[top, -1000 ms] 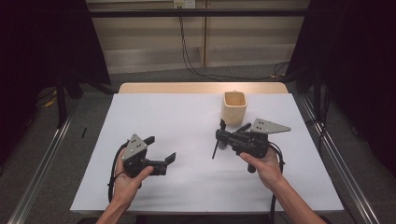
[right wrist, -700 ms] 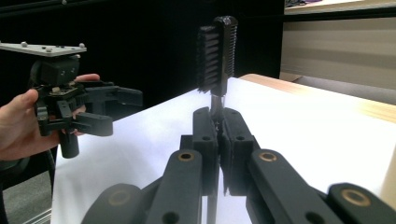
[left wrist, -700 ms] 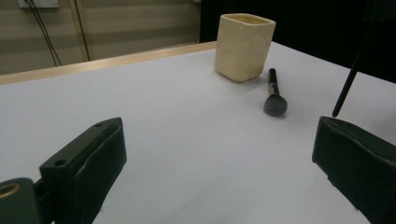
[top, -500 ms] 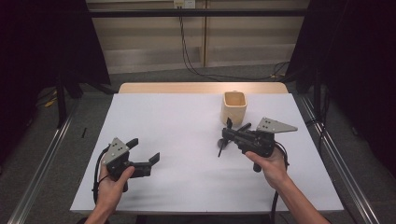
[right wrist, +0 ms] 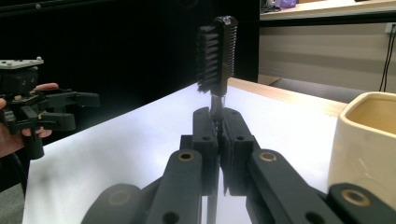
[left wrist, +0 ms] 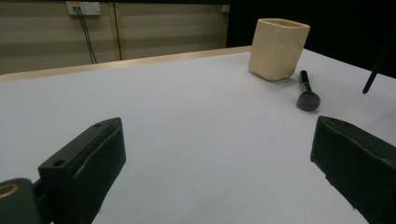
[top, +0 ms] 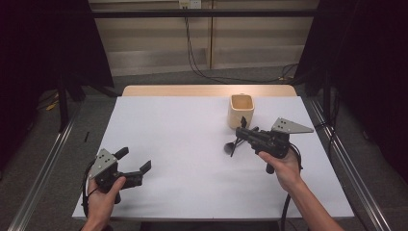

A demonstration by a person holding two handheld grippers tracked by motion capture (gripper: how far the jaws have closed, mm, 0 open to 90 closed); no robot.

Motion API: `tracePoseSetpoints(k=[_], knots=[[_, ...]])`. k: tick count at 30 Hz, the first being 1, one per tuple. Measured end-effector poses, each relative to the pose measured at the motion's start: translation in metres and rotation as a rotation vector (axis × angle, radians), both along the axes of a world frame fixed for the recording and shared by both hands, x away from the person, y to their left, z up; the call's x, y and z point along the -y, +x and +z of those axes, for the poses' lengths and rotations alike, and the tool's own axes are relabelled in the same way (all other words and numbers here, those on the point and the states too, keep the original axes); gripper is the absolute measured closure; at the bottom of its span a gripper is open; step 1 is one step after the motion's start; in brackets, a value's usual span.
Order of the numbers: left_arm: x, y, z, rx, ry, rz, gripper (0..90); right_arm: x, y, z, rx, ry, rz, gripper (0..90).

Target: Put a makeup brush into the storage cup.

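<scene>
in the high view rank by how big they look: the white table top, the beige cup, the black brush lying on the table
1. white table top, by far the largest.
2. beige cup.
3. black brush lying beside the right gripper, a thin stick with a small round head; it covers less area than the cup, though its length looks about alike.

The right tool (top: 243,131) is black with a grey plate on top, and its jaws pinch a black brush (right wrist: 215,51) with dark bristles. The cup (top: 241,110) just beside that tool is a plain pale cream. A second brush (left wrist: 307,92) lying near the cup is black all over. The left tool (top: 134,163) is black too, with a grey plate. The tabletop (top: 183,139) under both is plain white, edged in light wood at its far side.
</scene>
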State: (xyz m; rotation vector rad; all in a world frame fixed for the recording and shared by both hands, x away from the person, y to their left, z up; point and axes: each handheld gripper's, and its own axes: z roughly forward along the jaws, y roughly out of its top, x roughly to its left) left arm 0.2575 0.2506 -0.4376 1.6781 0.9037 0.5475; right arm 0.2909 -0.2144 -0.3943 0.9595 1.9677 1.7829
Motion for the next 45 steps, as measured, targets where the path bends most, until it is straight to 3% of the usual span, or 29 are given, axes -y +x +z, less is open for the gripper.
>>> tracePoseSetpoints(k=[3, 9, 12, 17, 20, 34, 45], knots=[[-0.003, -0.003, -0.002, 0.005, 0.006, 0.013, 3.0, 0.003, 0.002, 0.001, 0.005, -0.005, -0.009, 86.6], [-0.008, -0.005, -0.003, 0.006, -0.043, 0.006, 2.2, 0.012, 0.011, 0.004, 0.002, -0.008, -0.034, 86.6], [-0.010, -0.006, -0.002, 0.011, -0.045, -0.003, 1.8, 0.015, 0.014, 0.007, 0.006, -0.007, -0.044, 86.6], [-0.011, -0.010, -0.002, 0.001, -0.031, -0.006, 1.7, 0.020, 0.021, 0.011, 0.010, -0.002, -0.058, 86.6], [-0.009, -0.012, -0.003, 0.008, 0.002, -0.008, 1.7, 0.021, 0.028, 0.014, 0.014, -0.026, -0.062, 86.6], [-0.007, -0.014, -0.005, 0.014, 0.005, -0.013, 2.4, 0.031, 0.052, 0.032, 0.038, -0.017, -0.106, 86.6], [-0.009, -0.015, -0.005, 0.021, 0.012, -0.011, 2.4, 0.035, 0.072, 0.055, 0.065, -0.055, -0.151, 86.6]])
